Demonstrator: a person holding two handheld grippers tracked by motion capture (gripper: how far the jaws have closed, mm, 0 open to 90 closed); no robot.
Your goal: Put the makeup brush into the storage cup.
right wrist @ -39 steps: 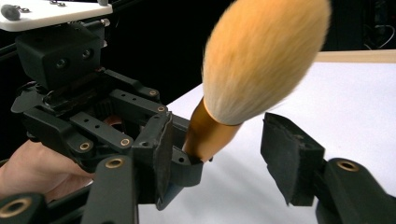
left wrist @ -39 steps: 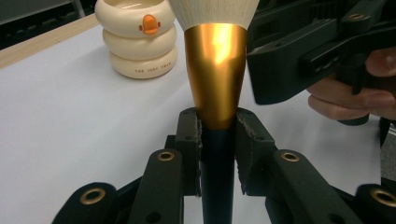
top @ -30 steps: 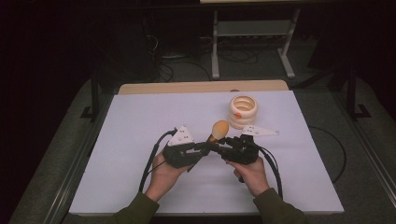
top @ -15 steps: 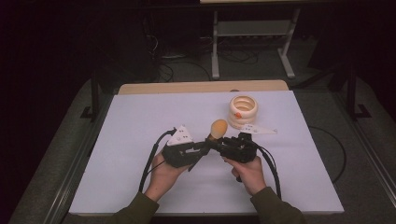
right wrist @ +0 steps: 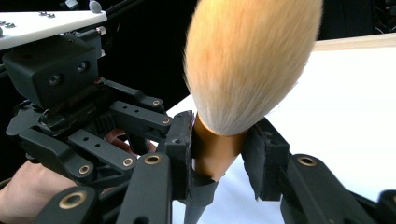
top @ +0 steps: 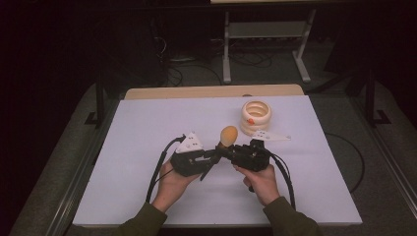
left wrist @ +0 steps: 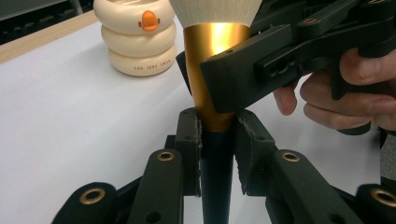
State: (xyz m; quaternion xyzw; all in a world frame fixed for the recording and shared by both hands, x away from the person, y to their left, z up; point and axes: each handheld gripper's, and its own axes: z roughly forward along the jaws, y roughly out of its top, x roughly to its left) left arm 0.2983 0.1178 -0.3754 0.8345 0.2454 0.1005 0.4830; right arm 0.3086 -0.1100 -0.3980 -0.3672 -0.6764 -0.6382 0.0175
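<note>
Gripping one makeup brush [top: 228,136] mid-table, both the left gripper [left wrist: 217,135] and right gripper [right wrist: 219,154], just closed, pinch it; table [top: 147,128] lies bare leftward. Left gripper view reveals a ringed holder's [left wrist: 135,35] lettering.

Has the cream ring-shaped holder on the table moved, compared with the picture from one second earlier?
No. The cream ring-shaped holder stands at the same spot near the wooden back edge of the table, right of the makeup brush.

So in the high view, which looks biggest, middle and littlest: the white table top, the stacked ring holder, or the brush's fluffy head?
1. white table top
2. stacked ring holder
3. brush's fluffy head
</note>
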